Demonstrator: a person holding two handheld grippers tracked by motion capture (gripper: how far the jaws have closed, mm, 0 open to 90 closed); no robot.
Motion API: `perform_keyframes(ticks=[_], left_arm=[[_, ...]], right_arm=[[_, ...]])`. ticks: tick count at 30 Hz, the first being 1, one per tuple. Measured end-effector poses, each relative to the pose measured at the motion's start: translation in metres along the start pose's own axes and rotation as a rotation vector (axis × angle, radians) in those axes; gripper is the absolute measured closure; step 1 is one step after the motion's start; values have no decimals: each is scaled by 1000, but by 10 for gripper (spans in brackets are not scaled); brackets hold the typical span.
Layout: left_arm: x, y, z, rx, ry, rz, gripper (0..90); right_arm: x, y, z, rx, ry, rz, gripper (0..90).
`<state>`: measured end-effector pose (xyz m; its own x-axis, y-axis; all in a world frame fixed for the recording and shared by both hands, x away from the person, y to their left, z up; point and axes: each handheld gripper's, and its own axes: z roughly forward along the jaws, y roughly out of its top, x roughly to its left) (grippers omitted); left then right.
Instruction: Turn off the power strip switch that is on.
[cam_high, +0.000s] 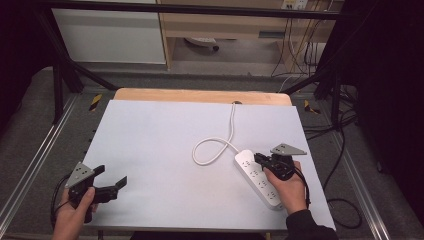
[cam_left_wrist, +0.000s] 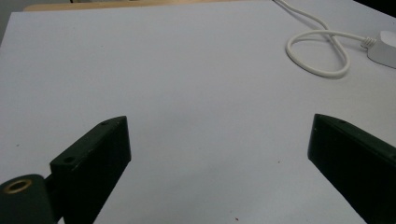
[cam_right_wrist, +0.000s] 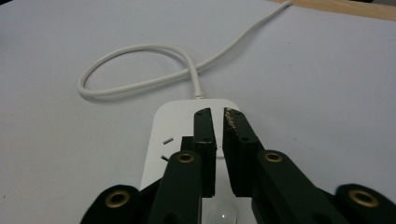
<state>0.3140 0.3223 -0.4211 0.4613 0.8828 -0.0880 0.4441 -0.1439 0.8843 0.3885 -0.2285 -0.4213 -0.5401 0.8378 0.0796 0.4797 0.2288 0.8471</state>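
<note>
The left gripper (cam_high: 111, 181) sits at the near left corner of the bench (cam_high: 160, 145), held in a hand (cam_high: 75, 212). Its jaws are wide apart and hold nothing. In the left gripper view the two black jaws stand far from each other with only the white bench top between them. The right gripper (cam_high: 261, 159) is at the near right side, held in the other hand (cam_high: 290, 187). Its jaws are almost together, with just a thin gap between them. They sit right over the far end of the power strip (cam_high: 259, 178), close to where the cord (cam_high: 220, 142) goes in. I cannot tell if the jaws touch the strip or pinch anything. The strip is white and long. In the high view it lies slanted, with its cord end pointing away and to the left, and its other end pointing toward the near right edge of the bench. The cord comes out of the far end, makes one loop on the bench just beside the strip, then runs to the far edge of the bench.
</note>
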Motion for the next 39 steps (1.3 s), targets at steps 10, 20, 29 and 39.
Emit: perform_keyframes(ticks=[10, 20, 29, 39], left_arm=[[0, 0, 0, 1, -1, 0, 57], [-1, 0, 0, 2, -1, 0, 57], [-1, 0, 0, -1, -1, 0, 57], [-1, 1, 0, 0, 0, 2, 57]], right_arm=[[-1, -3, 2, 22, 5, 4, 900], [2, -5, 3, 61, -11, 26, 900], [6, -10, -7, 80, -34, 22, 900], [8, -11, -14, 99, -66, 31, 900]])
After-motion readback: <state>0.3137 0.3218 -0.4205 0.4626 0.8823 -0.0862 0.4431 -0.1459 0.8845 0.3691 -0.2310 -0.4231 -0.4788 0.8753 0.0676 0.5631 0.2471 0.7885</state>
